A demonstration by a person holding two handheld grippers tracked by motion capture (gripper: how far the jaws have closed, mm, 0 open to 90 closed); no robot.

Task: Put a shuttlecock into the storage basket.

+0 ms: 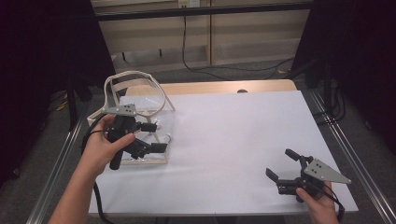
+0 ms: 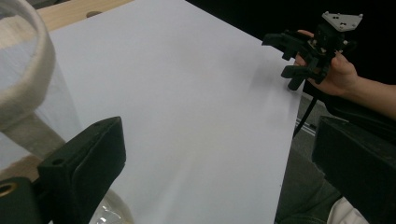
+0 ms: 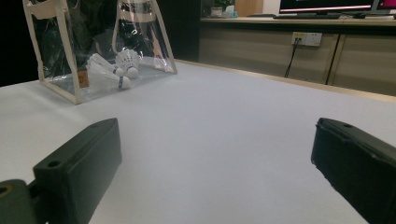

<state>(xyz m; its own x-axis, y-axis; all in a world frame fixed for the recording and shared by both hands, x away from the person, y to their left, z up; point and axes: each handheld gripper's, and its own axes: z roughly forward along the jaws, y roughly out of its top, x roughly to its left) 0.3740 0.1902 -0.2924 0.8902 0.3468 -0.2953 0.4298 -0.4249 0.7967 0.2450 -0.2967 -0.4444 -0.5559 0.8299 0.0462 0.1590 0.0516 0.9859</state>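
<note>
Beside the bag (image 1: 140, 116), left gripper (image 1: 156, 137) agape.

Left hand (image 1: 105, 144) is wrapped around the left gripper (image 1: 156, 137), forearm coming up from the bottom edge at a slant, the gripper held right at the near side of the clear bag (image 1: 140, 100), its grey plate on top. Its jaws stand wide apart, nothing between them, pointing away from the bag across the table. Over on the far side from the bag, well apart from it, the right hand (image 1: 317, 200) grips the right gripper (image 1: 281, 164) low near the table's front corner. Jaws there spread wide too, empty, aimed back toward the bag. Both wrists look level, both tools hovering just above the surface.
</note>
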